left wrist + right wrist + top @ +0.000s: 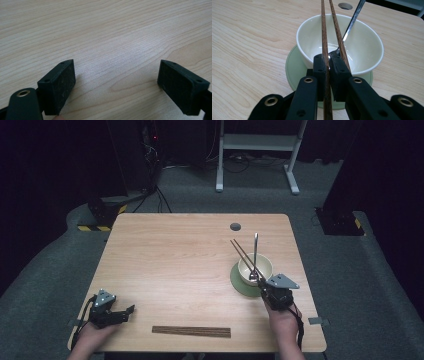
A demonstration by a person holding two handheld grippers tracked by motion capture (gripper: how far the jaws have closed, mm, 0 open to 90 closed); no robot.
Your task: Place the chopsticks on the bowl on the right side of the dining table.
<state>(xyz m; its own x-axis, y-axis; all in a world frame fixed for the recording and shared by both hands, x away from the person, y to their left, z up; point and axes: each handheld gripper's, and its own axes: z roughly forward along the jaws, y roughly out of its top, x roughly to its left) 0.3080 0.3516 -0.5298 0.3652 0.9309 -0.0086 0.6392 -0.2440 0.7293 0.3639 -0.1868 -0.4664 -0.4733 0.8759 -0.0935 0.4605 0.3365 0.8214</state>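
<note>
Holding the chopsticks (325, 37) between its pressed-together jaws, the right gripper (329, 61) sits at the near rim of the white bowl (364, 45). The two wooden sticks run forward from the pads and pass over the bowl's opening, spreading slightly toward their far tips. One stick is clamped squarely between the pads; the other appears to ride just outside the right pad, so whether both are truly pinched cannot be told.

The bowl rests on a green saucer (293, 72), directly ahead of and below the fingertips. A metal spoon (353, 21) leans in the bowl, its head just beyond the pads and its handle rising to the right of the sticks.

The left gripper (116, 82) lies low over bare table (105, 30), jaws spread wide with nothing between them. In the high view it rests at the near left edge (112, 310), well apart from the bowl, with a dark wooden strip (191, 331) lying to its right.

Procedure for the step in hand, judged as laying the sticks across the bowl:
1. Keep the pinch firm until both sticks bear on the rim.
2. Lower level, so that the near and far rim contact together.
3. Steer clear of the spoon handle; a nudge may tip it out.
4. Release slowly; round sticks roll.
</note>
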